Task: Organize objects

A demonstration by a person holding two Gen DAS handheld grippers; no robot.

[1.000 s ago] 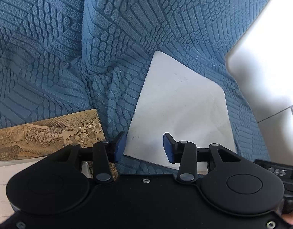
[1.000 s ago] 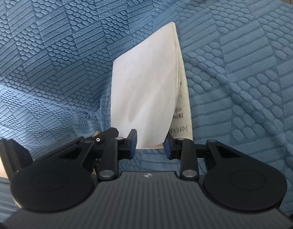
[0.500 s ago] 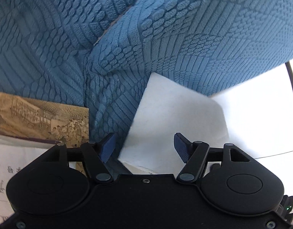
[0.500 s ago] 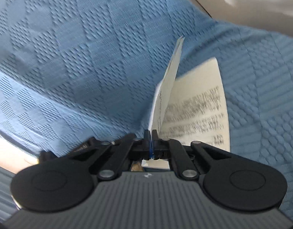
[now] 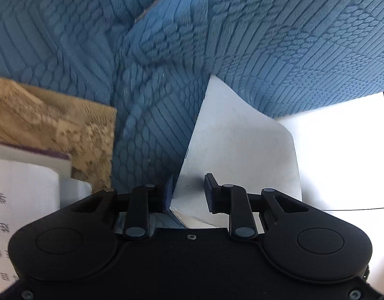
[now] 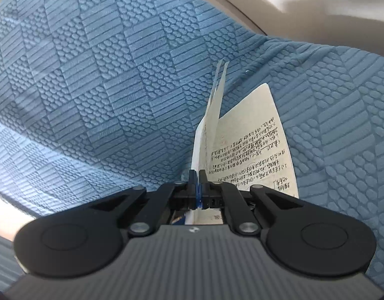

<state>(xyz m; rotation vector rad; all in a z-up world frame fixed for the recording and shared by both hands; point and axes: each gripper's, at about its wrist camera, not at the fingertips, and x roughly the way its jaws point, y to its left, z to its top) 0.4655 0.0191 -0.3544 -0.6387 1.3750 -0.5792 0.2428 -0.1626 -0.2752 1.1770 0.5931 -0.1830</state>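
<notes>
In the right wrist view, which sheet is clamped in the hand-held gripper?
The upright sheet, seen edge-on, pinched by the right hand-held gripper. The printed sheet lies flat on the cloth.

Blue textured cover (image 6: 112, 80), rumpled, under a printed sheet (image 6: 261, 150) and a tan picture book (image 5: 52, 125).

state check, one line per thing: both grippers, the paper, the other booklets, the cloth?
right gripper: shut on paper sheets, held edge-up.
paper sheets: lifted, printed page hanging open beside them.
left gripper: jaws just closing, apart, white sheet between them.
patterned booklet: lying flat.
blue cloth: wrinkled.
</notes>
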